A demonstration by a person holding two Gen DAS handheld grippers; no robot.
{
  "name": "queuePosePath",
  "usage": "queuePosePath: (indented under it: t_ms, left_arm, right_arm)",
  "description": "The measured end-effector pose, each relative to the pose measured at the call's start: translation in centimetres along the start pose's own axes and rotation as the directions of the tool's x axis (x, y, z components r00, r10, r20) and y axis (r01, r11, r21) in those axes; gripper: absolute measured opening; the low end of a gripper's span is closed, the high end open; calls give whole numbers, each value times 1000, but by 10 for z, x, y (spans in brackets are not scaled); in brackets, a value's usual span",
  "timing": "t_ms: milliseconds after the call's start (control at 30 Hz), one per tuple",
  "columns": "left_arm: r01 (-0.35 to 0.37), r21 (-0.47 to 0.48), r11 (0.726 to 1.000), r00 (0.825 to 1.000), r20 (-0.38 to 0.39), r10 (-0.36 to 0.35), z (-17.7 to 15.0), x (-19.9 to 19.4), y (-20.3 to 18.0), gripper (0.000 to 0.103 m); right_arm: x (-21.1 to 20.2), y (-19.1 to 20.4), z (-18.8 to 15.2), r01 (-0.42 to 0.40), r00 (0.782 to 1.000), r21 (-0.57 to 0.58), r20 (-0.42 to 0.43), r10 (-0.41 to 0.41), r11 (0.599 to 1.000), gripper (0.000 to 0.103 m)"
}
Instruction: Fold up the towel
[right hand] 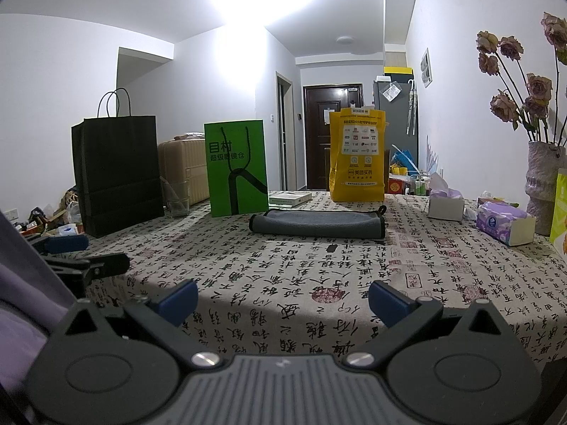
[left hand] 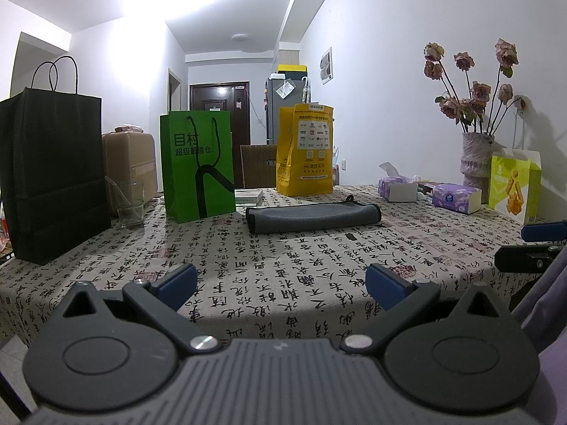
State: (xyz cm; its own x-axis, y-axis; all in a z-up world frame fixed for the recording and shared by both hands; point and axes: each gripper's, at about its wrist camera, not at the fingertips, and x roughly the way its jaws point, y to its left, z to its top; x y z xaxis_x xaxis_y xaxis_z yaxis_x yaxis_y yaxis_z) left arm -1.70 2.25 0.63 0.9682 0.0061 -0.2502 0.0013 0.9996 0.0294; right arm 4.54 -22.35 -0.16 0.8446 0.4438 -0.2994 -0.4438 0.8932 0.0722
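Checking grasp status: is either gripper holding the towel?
No; the grey towel lies on the table, apart from the open left gripper and right gripper.

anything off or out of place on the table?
Nothing spilled or damaged. The grey towel already lies folded flat on the calligraphy-print tablecloth, with a small black scrap just in front of it. Both grippers, left gripper and right gripper, are open and empty.

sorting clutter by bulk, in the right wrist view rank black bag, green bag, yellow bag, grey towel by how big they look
1. black bag
2. green bag; close to the yellow bag, which stands farther back, so their order is unsure
3. grey towel, lying low and already folded
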Motion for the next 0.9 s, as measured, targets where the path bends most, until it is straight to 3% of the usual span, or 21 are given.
queuePosePath:
  t_ms: [900]
  left_arm:
    - [-1,3,1000,1000,0,1,-1,1,1,103]
  right_arm:
    - [1,1,-1,-2,1000,2,-3,2,1000,103]
